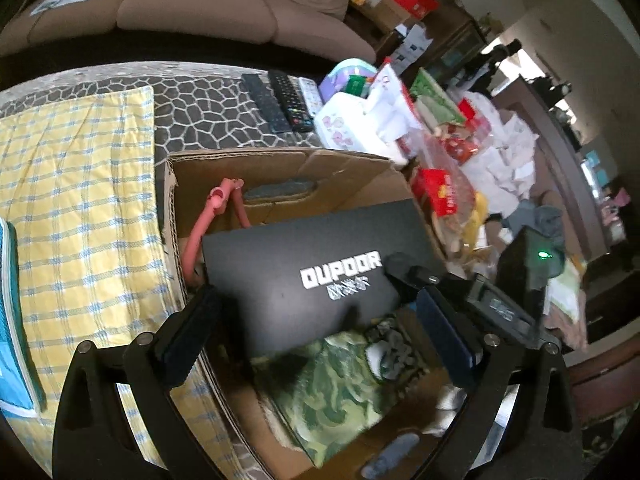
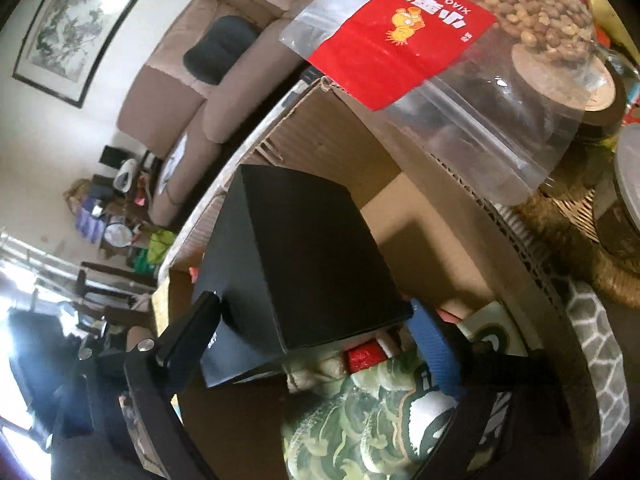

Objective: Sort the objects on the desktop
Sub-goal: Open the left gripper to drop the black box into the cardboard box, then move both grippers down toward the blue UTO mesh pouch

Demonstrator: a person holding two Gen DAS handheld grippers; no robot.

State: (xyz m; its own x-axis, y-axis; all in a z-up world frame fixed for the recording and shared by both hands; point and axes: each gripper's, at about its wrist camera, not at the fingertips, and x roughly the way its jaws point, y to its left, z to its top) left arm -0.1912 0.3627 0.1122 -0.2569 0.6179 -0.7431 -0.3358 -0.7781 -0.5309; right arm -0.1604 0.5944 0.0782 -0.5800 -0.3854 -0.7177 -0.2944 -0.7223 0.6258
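A black box (image 1: 316, 264) printed OUPOOR lies tilted inside an open cardboard box (image 1: 240, 172). My left gripper (image 1: 316, 328) is spread wide at the black box's near edge, its fingers on either side of it. In the right wrist view my right gripper (image 2: 316, 344) straddles the same black box (image 2: 304, 264), its fingers at the box's two sides. The right gripper's fingertip also shows in the left wrist view (image 1: 404, 268) at the black box's right edge. A green camouflage packet (image 1: 340, 384) lies under the black box. A pink cord (image 1: 208, 216) hangs over the carton's left wall.
A yellow checked cloth (image 1: 80, 200) covers the table left of the carton. Remote controls (image 1: 284, 100) lie behind it. Snack bags and papers (image 1: 440, 140) pile at the right. A clear bag of peanuts (image 2: 460, 40) overhangs the carton (image 2: 404, 200). A sofa (image 1: 200, 12) stands behind.
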